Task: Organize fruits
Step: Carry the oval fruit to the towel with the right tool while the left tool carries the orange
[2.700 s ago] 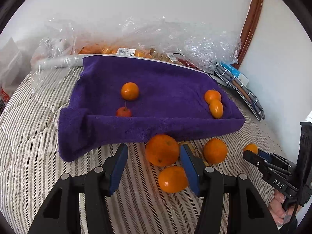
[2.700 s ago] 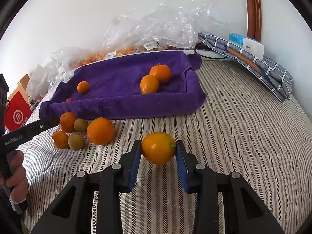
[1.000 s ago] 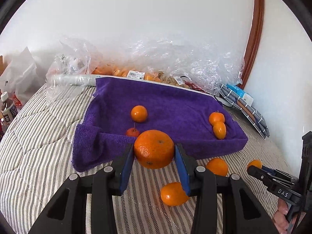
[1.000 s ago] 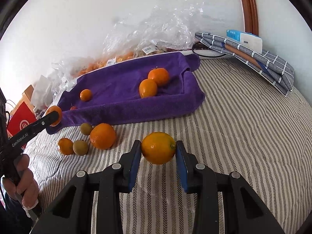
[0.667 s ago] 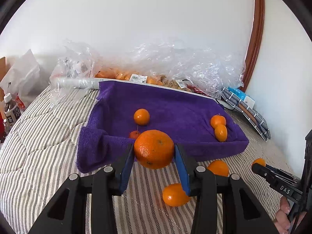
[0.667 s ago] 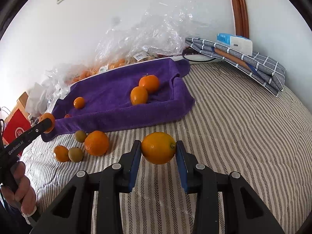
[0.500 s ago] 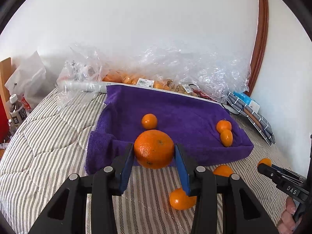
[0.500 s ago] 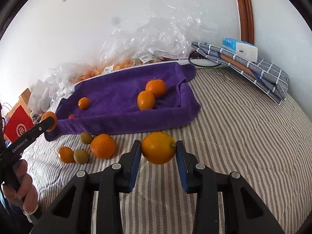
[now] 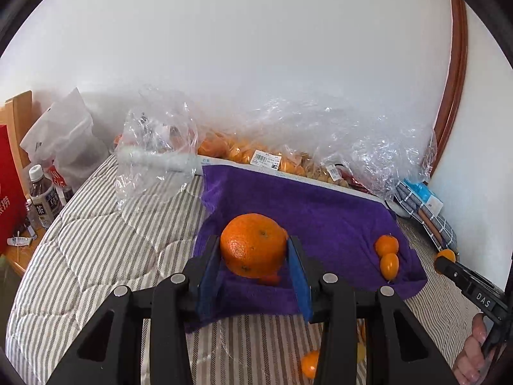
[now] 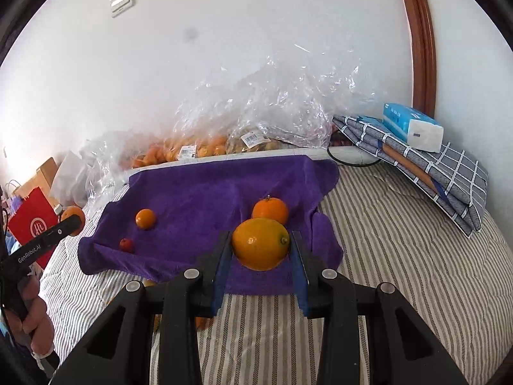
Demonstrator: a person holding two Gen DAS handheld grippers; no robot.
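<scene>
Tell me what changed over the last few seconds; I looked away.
The left hand-held gripper closed on the big orange and lifted it off the bed toward the purple towel. The right hand-held gripper kept its yellow-orange fruit, rising too. Fruits on the towel stayed.

Yellow-orange citrus (image 10: pixel 259 243) between right gripper (image 10: pixel 260 258) pads, above purple towel (image 10: pixel 211 192).

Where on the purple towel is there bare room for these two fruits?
The purple towel is bare across its middle and back, between the small orange on the left and the stemmed orange on the right. The right end is crowded; a tiny red fruit sits front left.
</scene>
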